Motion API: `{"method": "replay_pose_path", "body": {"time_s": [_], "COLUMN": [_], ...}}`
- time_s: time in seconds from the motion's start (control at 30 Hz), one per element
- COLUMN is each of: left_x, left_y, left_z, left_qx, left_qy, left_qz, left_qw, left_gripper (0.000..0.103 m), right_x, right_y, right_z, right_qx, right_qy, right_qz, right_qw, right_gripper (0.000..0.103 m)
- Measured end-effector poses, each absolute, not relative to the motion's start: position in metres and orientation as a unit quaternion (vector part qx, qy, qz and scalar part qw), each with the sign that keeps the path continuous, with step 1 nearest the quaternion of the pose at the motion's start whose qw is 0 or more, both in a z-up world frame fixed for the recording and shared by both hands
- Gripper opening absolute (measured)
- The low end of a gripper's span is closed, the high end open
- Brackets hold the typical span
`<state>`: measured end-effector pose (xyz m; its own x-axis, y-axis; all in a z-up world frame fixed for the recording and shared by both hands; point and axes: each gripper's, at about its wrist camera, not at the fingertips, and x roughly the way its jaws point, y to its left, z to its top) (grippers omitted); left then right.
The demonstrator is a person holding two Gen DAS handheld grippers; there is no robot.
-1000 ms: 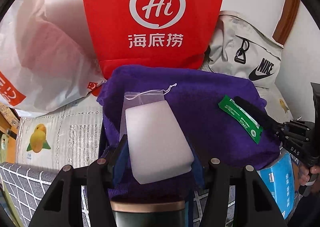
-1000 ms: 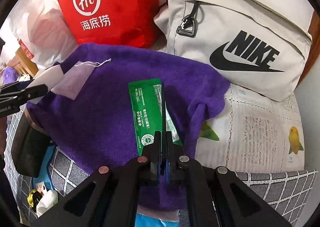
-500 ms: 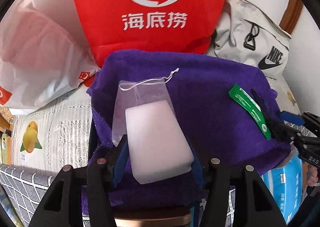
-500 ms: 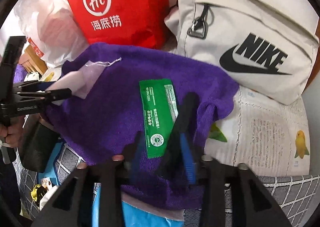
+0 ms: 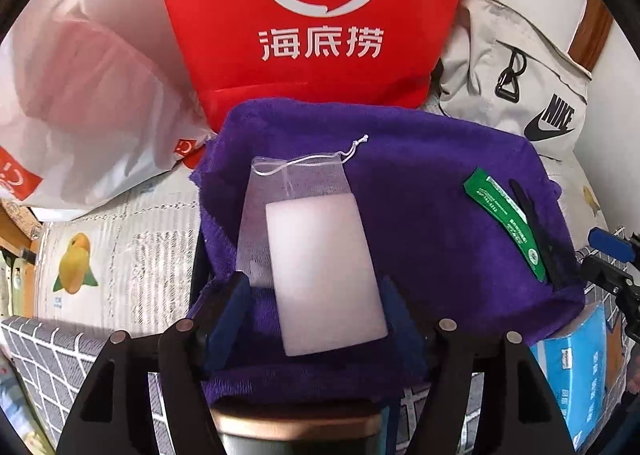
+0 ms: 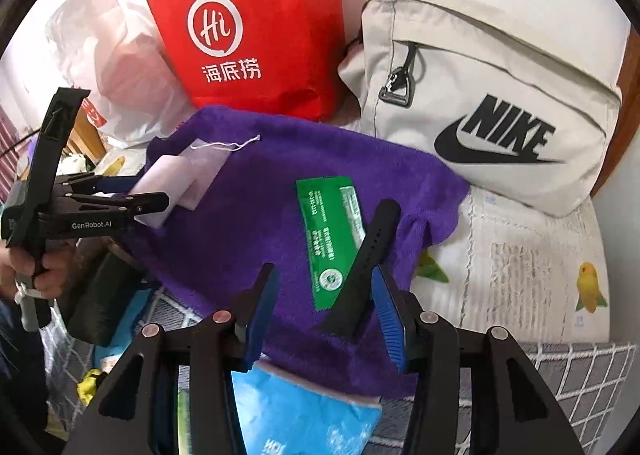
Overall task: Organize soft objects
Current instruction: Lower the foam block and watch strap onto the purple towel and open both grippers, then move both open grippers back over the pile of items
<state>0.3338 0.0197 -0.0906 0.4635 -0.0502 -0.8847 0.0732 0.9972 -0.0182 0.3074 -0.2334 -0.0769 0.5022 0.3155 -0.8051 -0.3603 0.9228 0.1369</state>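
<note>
left gripper (image 5: pixel 312 311) jaws were opening around smooth white foam block (image 5: pixel 324 275) on fuzzy purple towel (image 5: pixel 420 195); right gripper (image 6: pixel 324 315), clenched a second earlier, stood released, rubbery black strap (image 6: pixel 368 255) lying over glossy green sachet (image 6: pixel 324 231).

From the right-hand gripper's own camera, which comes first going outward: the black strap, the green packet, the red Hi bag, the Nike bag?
1. Black strap: lying between the open fingers of the right gripper, against the right one.
2. Green packet: just beyond, on the purple towel.
3. and 4. Red Hi bag, back left, and Nike bag, back right: too close to call.
</note>
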Motion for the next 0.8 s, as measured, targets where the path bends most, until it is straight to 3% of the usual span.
{"method": "replay_pose_path", "body": {"time_s": [0.2, 0.37, 0.63, 0.8], "left_x": [0.319, 0.3, 0.246, 0.203], "left_y": [0.016, 0.018, 0.026, 0.029], "left_z": [-0.075, -0.062, -0.042, -0.037], "left_qx": [0.034, 0.041, 0.014, -0.008], "left_qy": [0.504, 0.486, 0.433, 0.413], "left_qz": [-0.018, -0.022, -0.04, -0.045], "left_qw": [0.863, 0.873, 0.9, 0.91], "left_gripper": [0.068, 0.068, 0.068, 0.068], "right_x": [0.302, 0.28, 0.225, 0.187], "right_y": [-0.235, -0.24, -0.249, -0.241], "right_z": [-0.075, -0.062, -0.047, -0.045], "right_qx": [-0.022, -0.021, 0.007, -0.006], "right_qy": [0.472, 0.447, 0.378, 0.383], "right_qz": [0.171, 0.147, 0.144, 0.154], "right_qw": [0.865, 0.882, 0.914, 0.911], "right_gripper": [0.05, 0.065, 0.065, 0.065]}}
